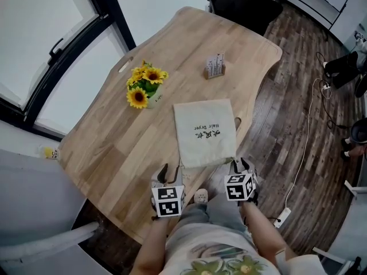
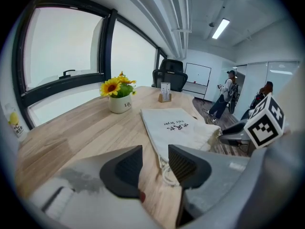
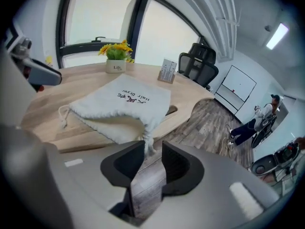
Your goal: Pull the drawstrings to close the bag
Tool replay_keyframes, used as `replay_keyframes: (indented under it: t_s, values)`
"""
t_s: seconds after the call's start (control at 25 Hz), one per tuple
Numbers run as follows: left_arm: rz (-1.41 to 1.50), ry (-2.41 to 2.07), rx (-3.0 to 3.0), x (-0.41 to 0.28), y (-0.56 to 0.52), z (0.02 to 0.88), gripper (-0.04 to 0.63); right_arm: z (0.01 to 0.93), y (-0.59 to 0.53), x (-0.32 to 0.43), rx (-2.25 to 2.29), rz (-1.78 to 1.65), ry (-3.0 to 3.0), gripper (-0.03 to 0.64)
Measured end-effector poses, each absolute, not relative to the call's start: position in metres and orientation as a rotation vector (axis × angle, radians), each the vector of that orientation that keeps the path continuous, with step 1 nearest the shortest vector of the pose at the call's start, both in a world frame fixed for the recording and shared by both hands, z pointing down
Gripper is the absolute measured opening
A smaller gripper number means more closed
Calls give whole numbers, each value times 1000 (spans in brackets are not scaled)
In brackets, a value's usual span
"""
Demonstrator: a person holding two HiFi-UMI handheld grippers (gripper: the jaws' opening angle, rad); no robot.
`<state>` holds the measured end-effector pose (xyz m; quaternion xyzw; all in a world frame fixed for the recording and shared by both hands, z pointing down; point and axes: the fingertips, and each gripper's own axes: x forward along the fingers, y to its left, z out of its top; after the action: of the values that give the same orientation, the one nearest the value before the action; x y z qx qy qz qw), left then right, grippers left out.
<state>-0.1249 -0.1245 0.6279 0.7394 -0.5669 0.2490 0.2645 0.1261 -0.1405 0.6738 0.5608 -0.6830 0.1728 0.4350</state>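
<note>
Cloth bag (image 1: 205, 132) flat at table (image 1: 109, 148) near edge; sunflower pot (image 1: 144, 87), card stand (image 1: 214, 66) beyond. Left gripper (image 2: 155, 151) jaws spread, cord loop (image 2: 167, 174) ahead. Right gripper (image 3: 152, 147) jaws apart, drawstring (image 3: 147, 138) between, seemingly not yet pinched

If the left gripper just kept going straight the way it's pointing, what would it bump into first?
Probably the looped drawstring at the near corner of the cloth bag, lying on the table just ahead of the open left gripper; depth is unclear.

Wooden table (image 1: 114, 148), windows (image 1: 34, 44) (dark-framed)
</note>
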Motion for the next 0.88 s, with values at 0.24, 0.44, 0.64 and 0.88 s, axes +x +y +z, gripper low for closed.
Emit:
replay_keyframes:
  t_s: [0.24, 0.44, 0.64, 0.88]
  values:
    - [686, -1525, 1992, -125, -123, 630, 166, 683, -139, 116, 1195, 318, -1741, 131]
    - [693, -1525, 1992, -126, -122, 631, 166, 679, -144, 116, 1101, 325, -1810, 132]
    - [695, -1530, 1982, -127, -120, 633, 166, 672, -143, 127, 1106, 342, -1789, 125]
    - [709, -1526, 1985, -124, -120, 633, 166, 672, -141, 142, 1166, 308, -1690, 106]
